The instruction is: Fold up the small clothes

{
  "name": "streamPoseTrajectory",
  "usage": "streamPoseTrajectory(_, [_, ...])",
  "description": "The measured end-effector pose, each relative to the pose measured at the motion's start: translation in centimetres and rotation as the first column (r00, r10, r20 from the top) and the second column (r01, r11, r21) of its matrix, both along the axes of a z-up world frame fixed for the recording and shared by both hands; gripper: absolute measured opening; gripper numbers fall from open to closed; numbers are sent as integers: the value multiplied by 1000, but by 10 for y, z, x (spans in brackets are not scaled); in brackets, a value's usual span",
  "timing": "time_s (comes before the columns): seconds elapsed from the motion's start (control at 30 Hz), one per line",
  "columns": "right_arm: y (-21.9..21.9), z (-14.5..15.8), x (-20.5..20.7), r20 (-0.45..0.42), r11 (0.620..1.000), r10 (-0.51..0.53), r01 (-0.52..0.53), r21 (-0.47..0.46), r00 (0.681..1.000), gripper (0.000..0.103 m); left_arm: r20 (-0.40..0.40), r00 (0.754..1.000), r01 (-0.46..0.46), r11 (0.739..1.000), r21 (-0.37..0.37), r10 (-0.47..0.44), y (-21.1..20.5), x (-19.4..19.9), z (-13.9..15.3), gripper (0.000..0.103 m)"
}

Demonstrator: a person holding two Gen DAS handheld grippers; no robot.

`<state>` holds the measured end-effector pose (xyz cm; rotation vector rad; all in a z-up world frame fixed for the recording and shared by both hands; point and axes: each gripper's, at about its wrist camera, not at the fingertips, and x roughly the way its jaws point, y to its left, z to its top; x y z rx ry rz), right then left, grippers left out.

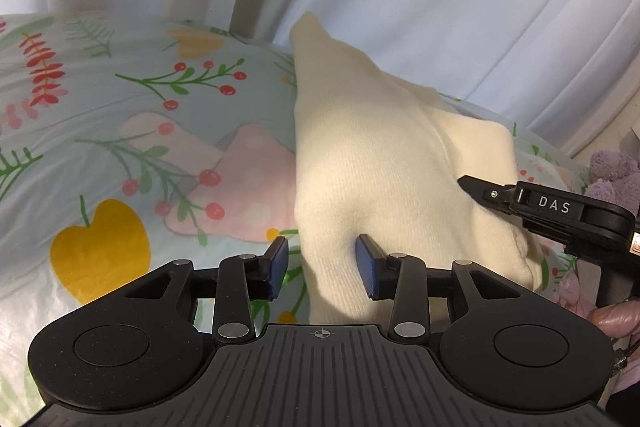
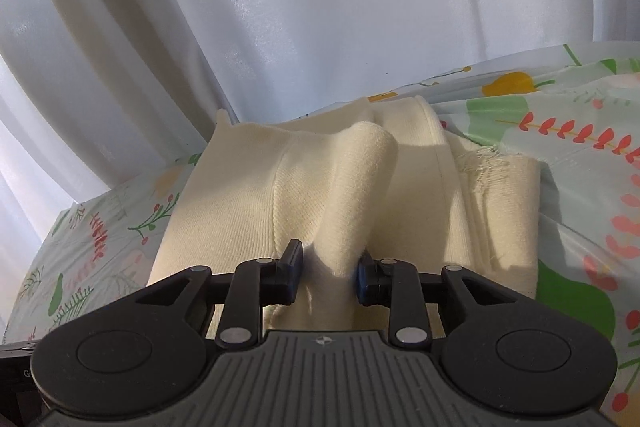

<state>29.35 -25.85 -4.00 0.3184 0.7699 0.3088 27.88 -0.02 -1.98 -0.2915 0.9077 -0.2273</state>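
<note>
A pale mint floral-printed plastic sheet [image 1: 100,147] covers the surface. White pleated curtains [image 2: 280,7] hang behind its far edge. A fuzzy lilac fabric bundle [image 1: 614,175] sits at its right edge.

Left gripper [image 1: 322,264]: black linkage arms, silver pivot screws, blue finger pads [image 1: 369,265], ribbed grey base with crosshair mark. Right gripper [image 2: 327,269]: same build; white "DAS" label on side.
</note>
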Motion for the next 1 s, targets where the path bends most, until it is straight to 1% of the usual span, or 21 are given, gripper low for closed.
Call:
streamPoseTrajectory(0.03, [3, 1, 1, 8, 1000, 9, -9, -12, 1000, 17, 0, 1000, 2, 1000, 3, -2, -1, 0, 1, 41])
streamPoseTrajectory(0.07, [6, 3, 0, 23, 999, 20, -19, -26, 1000, 14, -4, 1000, 5, 1000, 9, -5, -2, -3, 3, 42])
streamPoseTrajectory(0.1, [10, 6, -2, 41, 998, 28, -26, -55, 999, 13, -6, 1000, 6, 1000, 14, -6, -3, -5, 5, 43])
streamPoseTrajectory(0.13, [16, 10, -6, 73, 993, 38, -30, -110, 997, 12, -5, 1000, 9, 1000, 17, -9, -3, -8, 7, 43])
streamPoseTrajectory(0.17, [22, 17, -12, 119, 984, 49, -27, -177, 992, 12, -1, 1000, 16, 1000, 18, -16, -3, -12, 10, 44])
streamPoseTrajectory(0.2, [26, 23, -18, 169, 975, 48, -9, -223, 984, 12, 0, 1000, 18, 1000, 19, -18, -3, -16, 13, 45])
streamPoseTrajectory(0.27, [29, 34, -30, 241, 960, 35, 34, -277, 970, 12, 5, 1000, 27, 999, 20, -27, -3, -21, 16, 46])
streamPoseTrajectory(0.33, [28, 41, -38, 294, 944, 5, 92, -316, 956, 12, 2, 999, 39, 999, 31, -39, -6, -24, 18, 46])
streamPoseTrajectory(0.4, [21, 42, -41, 300, 937, -44, 144, -319, 953, 12, 1, 998, 57, 998, 36, -57, -11, -24, 17, 47])
streamPoseTrajectory(0.47, [13, 35, -38, 275, 924, -80, 175, -341, 958, 12, -6, 997, 73, 996, 41, -73, -17, -24, 14, 47])
streamPoseTrajectory(0.57, [7, 21, -37, 253, 890, -96, 197, -411, 963, 12, -15, 996, 92, 995, 40, -92, -24, -23, 10, 48])
streamPoseTrajectory(0.6, [5, 17, -35, 236, 887, -96, 191, -420, 967, 12, -19, 995, 94, 995, 42, -93, -26, -23, 9, 48])
streamPoseTrajectory(0.67, [-3, 8, -33, 195, 892, -109, 182, -413, 975, 13, -34, 995, 94, 995, 43, -93, -28, -21, 6, 48])
streamPoseTrajectory(0.7, [-6, 8, -34, 198, 895, -113, 187, -406, 974, 15, -42, 995, 93, 995, 42, -91, -29, -20, 5, 49])
streamPoseTrajectory(0.8, [-19, 18, -49, 195, 915, -149, 210, -344, 969, 20, -48, 995, 89, 995, 49, -86, -28, -20, 6, 50])
streamPoseTrajectory(0.87, [-32, 25, -65, 173, 941, -164, 206, -267, 971, 26, -50, 995, 86, 995, 48, -84, -27, -20, 6, 51])
streamPoseTrajectory(0.9, [-39, 26, -73, 150, 959, -166, 195, -207, 975, 29, -50, 995, 85, 995, 47, -82, -26, -20, 6, 51])
streamPoseTrajectory(0.97, [-54, 25, -87, 93, 980, -164, 173, -100, 982, 31, -52, 996, 80, 996, 44, -77, -27, -20, 5, 51])
streamPoseTrajectory(1.0, [-62, 22, -92, 42, 988, -151, 152, -34, 988, 38, -53, 996, 77, 996, 41, -74, -28, -20, 5, 51])
